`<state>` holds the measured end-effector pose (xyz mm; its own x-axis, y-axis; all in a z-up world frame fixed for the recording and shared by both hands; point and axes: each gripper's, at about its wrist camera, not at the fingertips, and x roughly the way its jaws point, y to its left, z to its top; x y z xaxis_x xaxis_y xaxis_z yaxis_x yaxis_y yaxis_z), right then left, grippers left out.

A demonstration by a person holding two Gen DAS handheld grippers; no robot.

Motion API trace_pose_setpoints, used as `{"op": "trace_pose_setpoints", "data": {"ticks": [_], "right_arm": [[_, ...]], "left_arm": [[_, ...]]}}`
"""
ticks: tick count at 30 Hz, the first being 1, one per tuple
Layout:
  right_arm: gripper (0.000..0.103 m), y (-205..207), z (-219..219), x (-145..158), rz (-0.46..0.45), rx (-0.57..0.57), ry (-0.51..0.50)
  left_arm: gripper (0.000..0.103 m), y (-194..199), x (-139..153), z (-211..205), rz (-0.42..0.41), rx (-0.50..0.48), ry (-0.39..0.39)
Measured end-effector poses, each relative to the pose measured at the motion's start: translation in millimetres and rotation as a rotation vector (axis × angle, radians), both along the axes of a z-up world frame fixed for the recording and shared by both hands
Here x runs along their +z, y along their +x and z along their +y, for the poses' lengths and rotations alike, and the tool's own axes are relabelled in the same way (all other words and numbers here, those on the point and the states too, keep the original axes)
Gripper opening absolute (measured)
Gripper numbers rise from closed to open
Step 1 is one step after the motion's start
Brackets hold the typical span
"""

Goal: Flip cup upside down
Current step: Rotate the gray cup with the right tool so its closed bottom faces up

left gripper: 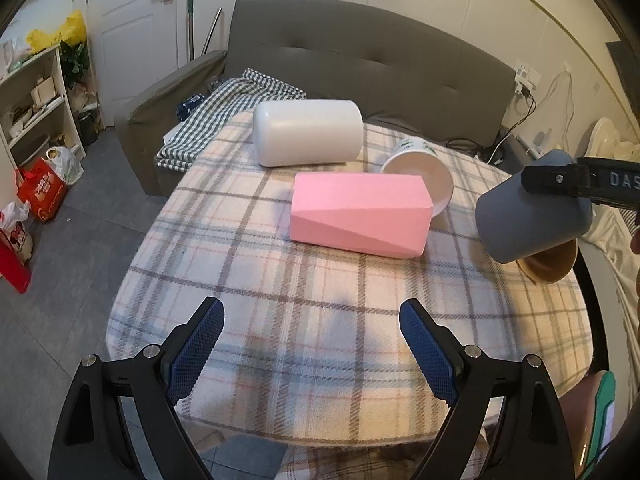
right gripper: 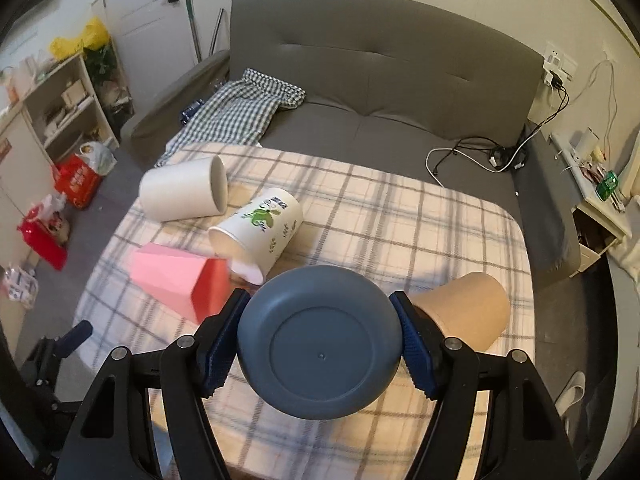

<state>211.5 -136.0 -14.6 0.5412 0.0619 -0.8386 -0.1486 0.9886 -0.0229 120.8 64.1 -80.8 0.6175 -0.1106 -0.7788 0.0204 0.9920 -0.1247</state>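
My right gripper (right gripper: 320,332) is shut on a blue-grey cup (right gripper: 320,346), its flat base facing the camera, held above the plaid-covered table (right gripper: 400,224). In the left wrist view the same cup (left gripper: 528,216) hangs tilted at the right, clamped by the right gripper's black fingers (left gripper: 560,178). My left gripper (left gripper: 312,344) is open and empty over the table's near edge (left gripper: 280,280).
A white cup (left gripper: 306,132), a pink faceted cup (left gripper: 360,216), a printed paper cup (left gripper: 420,176) and a tan cup (right gripper: 464,312) lie on their sides on the table. A grey sofa (right gripper: 380,80) stands behind, with shelves (left gripper: 36,96) and bags at the left.
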Motion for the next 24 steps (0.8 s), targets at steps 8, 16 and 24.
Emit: {"op": "trace_pose_setpoints", "data": {"ticks": [8,16,24], "right_arm": [[0.071,19.9,0.1,-24.8,0.070,-0.017,0.051],[0.071,27.6,4.7,-34.6,0.095,-0.011,0.060],[0.071,36.7,7.9,-35.7,0.098,-0.006,0.044]], "left_arm": [[0.092,7.5,-11.6,-3.8,0.029,-0.003,0.010],[0.092,12.6,-14.4,-8.3,0.035,-0.011,0.014],[0.092,15.4,-16.6,-4.8,0.041,0.002,0.009]]}}
